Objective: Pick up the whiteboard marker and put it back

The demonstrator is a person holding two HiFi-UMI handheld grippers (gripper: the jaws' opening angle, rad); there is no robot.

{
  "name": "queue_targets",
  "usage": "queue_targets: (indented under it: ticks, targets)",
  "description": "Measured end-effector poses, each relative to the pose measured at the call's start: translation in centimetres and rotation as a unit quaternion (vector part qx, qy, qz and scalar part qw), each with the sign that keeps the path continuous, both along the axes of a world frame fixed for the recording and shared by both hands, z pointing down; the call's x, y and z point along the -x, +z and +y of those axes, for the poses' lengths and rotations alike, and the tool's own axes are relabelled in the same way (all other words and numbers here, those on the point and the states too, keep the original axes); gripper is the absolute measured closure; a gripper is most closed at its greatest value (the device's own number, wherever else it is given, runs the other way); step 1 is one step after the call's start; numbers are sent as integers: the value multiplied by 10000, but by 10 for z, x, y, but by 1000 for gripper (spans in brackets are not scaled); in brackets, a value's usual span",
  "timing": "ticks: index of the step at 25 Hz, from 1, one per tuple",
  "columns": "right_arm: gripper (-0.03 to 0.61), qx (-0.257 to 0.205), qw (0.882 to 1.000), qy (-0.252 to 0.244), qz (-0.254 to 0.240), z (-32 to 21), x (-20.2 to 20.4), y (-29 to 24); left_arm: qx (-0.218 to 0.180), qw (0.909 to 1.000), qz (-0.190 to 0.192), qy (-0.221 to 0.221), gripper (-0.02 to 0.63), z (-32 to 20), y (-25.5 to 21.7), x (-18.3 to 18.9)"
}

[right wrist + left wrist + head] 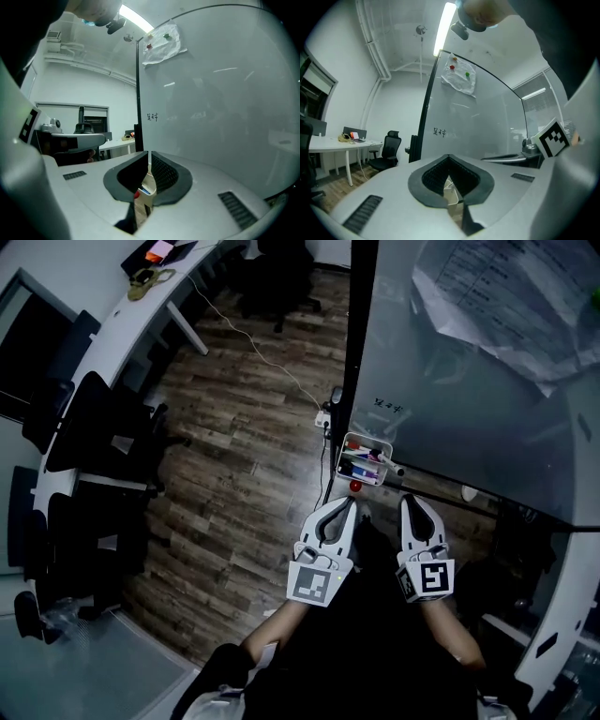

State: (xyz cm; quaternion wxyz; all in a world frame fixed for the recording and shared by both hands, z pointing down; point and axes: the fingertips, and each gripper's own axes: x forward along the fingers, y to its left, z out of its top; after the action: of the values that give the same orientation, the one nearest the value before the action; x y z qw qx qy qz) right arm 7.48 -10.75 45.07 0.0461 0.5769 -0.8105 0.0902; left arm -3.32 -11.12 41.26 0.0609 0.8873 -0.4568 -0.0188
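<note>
A small white tray [367,442] hangs at the whiteboard's [450,390] lower left edge and holds several markers [362,465] with dark, red and blue caps. Both grippers are held side by side just below it. My left gripper [352,503] is shut with nothing in it, its tips a short way under the tray. To its right, my right gripper [407,500] is also shut and empty. In the left gripper view the tray [451,191] shows below the closed jaws of the left gripper [449,157]. The right gripper view shows the tray [149,193] under the right gripper [149,154].
Paper sheets [525,296] are stuck to the board's upper right. A small red round thing [355,486] sits under the tray. A white cable [253,343] runs across the wooden floor. Black office chairs [94,427] and a curved white desk [112,315] stand at the left.
</note>
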Motion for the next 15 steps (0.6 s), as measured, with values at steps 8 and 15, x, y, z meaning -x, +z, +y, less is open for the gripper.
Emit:
queue_targets:
  ticks: [8, 15]
  targets:
    - [554, -109, 9999, -40, -115, 20, 4, -19, 45, 9999, 90, 141, 606, 17, -3, -5]
    - [561, -10, 9998, -165, -103, 21, -10, -26, 70, 9999, 80, 8, 606, 15, -12, -17]
